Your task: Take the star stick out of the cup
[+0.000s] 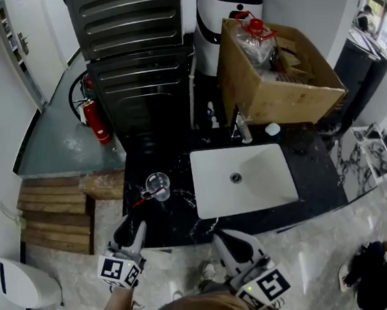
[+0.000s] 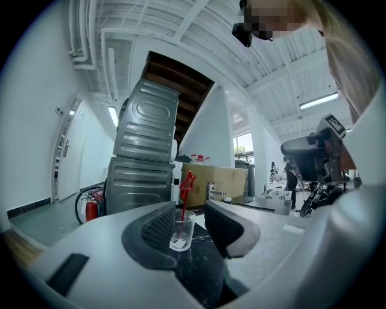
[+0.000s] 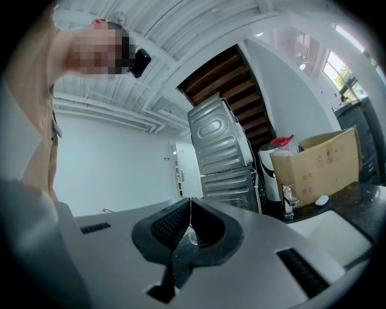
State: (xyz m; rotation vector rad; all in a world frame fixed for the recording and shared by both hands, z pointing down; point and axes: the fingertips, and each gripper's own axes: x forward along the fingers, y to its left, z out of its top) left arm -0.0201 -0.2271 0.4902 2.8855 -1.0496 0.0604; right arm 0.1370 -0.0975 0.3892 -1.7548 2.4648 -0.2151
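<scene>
The red star stick [image 2: 187,186] stands nearly upright in the clear cup [image 2: 181,232] on the table [image 1: 161,223], straight ahead of the nearer left tool [image 2: 188,212], which is wide open and empty, while the right tool [image 3: 189,206] is closed on nothing.

The cup [image 1: 159,185] is a small clear tumbler, upright and mouth up, standing just left of the white sink [image 1: 265,184], near that basin's left rim but not touching it. The star stick [image 2: 187,183] is a thin red rod topped with a flat red star. It stands inside the cup with its foot at the bottom, leaning slightly away from the sink (the star rides well clear above the cup's mouth).
</scene>
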